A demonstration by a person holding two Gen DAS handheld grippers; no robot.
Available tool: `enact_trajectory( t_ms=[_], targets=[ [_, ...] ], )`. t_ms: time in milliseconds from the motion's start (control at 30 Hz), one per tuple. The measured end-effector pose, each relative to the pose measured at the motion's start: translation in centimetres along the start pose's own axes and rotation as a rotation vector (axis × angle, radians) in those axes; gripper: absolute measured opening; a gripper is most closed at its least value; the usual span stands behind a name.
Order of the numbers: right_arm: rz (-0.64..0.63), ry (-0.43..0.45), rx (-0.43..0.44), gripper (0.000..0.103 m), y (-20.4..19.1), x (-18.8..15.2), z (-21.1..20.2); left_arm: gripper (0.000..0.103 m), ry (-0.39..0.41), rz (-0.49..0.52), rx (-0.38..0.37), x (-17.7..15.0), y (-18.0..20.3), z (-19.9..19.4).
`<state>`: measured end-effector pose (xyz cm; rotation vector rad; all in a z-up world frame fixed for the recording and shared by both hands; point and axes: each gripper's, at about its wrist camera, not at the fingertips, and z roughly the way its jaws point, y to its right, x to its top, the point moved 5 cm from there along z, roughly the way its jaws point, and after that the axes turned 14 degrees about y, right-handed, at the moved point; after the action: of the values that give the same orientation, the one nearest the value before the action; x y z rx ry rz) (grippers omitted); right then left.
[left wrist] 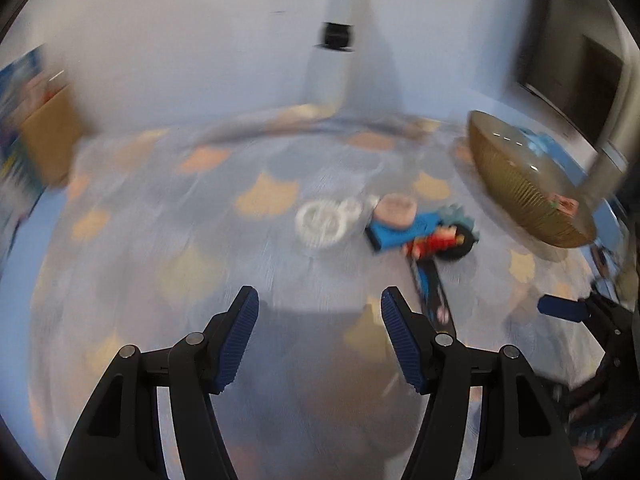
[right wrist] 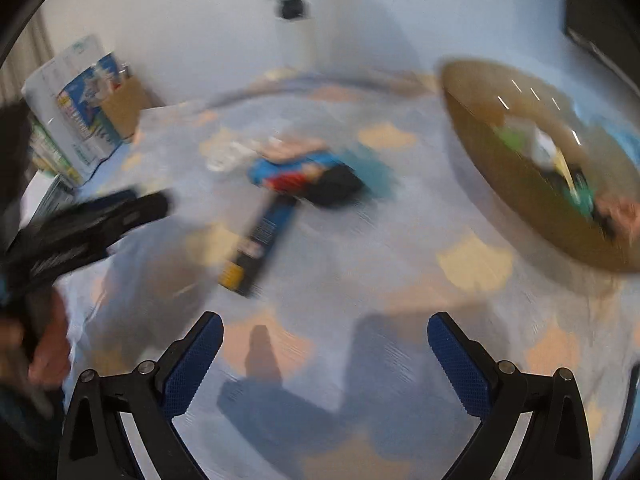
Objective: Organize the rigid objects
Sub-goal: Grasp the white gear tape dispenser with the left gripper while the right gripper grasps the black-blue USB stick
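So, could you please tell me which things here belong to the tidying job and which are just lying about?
Part of the job:
- gold bowl, some items already inside
- white gear-like rings
- pinkish round piece
- blue flat piece
- red and black toy
- long dark box

Just lying about:
- cardboard box
- paper towel pack
- patterned tablecloth
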<state>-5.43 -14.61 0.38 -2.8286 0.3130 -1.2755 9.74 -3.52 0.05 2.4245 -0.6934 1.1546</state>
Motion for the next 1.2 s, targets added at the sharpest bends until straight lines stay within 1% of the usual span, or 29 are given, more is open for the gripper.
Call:
enact_trajectory(
  t_ms=[33, 133, 167, 233, 300, 400, 467, 533, 567, 600, 633, 667, 700, 733, 800, 833, 900, 967, 1067, 1133, 1200],
  targets=[
    [-0.023, 0.003, 0.007, 0.103, -1.0, 0.5, 0.3, 0.062, -0.018, 0.024, -0.039, 0.5, -0.1, 0.9],
    [-0.022, -0.007, -0.004, 0.102, -2.5, 0.9, 1.7, 0.062, -0.088, 0.089, -0.131, 1.4, 0.3, 3.9],
    [-0.025, -0.012, -0.006, 0.100, -2.9, 0.8, 2.1, 0.062, -0.098, 0.117, -0.136, 1.5, 0.6, 4.5],
    [-0.047, -0.020, -0.012, 0.086, -3.7, 0.5, 2.9, 0.062, -0.115, 0.179, -0.136, 1.7, 1.1, 5.7],
    [-0.063, -0.023, -0.018, 0.085, -4.3, 0.4, 3.5, 0.061, -0.114, 0.210, -0.130, 1.9, 1.3, 6.6],
    [-0.048, -0.040, -0.017, 0.084, -4.7, 0.4, 4.5, 0.061, -0.114, 0.201, -0.124, 2.1, 0.9, 7.4],
    [-0.053, -0.024, -0.045, 0.082, -4.8, 0.7, 4.8, 0.061, -0.116, 0.199, -0.121, 2.0, 0.7, 8.0],
    [-0.064, -0.008, -0.073, 0.077, -4.9, 0.8, 5.2, 0.061, -0.118, 0.194, -0.122, 1.9, 0.8, 8.4],
    [-0.075, 0.002, -0.085, 0.070, -4.9, 0.9, 5.2, 0.057, -0.107, 0.199, -0.120, 1.8, 1.0, 8.3],
    [-0.075, 0.007, -0.079, 0.061, -4.9, 1.0, 5.2, 0.052, -0.102, 0.200, -0.118, 1.8, 1.1, 8.2],
    [-0.074, 0.014, -0.078, 0.047, -4.8, 1.0, 5.0, 0.050, -0.102, 0.198, -0.116, 1.7, 1.2, 8.1],
    [-0.073, 0.015, -0.074, 0.041, -4.6, 1.2, 5.0, 0.048, -0.098, 0.198, -0.116, 1.5, 1.4, 7.8],
    [-0.072, 0.013, -0.063, 0.031, -4.5, 1.2, 4.9, 0.048, -0.092, 0.204, -0.108, 1.4, 1.5, 7.5],
    [-0.074, 0.008, -0.049, 0.028, -4.3, 1.3, 4.8, 0.048, -0.089, 0.208, -0.093, 1.3, 1.6, 7.2],
    [-0.076, -0.003, -0.017, 0.025, -3.8, 1.2, 4.4, 0.048, -0.087, 0.189, -0.065, 0.8, 1.7, 6.4],
    [-0.076, -0.006, 0.008, 0.024, -3.6, 0.9, 4.1, 0.048, -0.078, 0.159, -0.051, 0.5, 1.8, 5.6],
    [-0.070, -0.011, 0.057, 0.024, -3.2, 0.4, 3.1, 0.048, -0.063, 0.102, -0.050, -0.3, 2.0, 3.9],
    [-0.100, -0.008, 0.103, 0.024, -2.8, -0.5, 1.5, 0.048, -0.061, 0.055, -0.034, -1.5, 2.2, 2.0],
    [-0.177, 0.000, 0.150, 0.023, -2.1, -2.1, -1.2, 0.048, -0.099, 0.007, 0.022, -3.8, 2.4, -0.2],
    [-0.231, -0.006, 0.160, 0.023, -1.4, -3.3, -2.8, 0.048, -0.119, -0.025, 0.029, -5.0, 2.7, -1.3],
    [-0.260, -0.012, 0.172, 0.023, -0.8, -3.9, -3.2, 0.048, -0.127, -0.035, 0.040, -6.0, 3.1, -2.1]
  ],
)
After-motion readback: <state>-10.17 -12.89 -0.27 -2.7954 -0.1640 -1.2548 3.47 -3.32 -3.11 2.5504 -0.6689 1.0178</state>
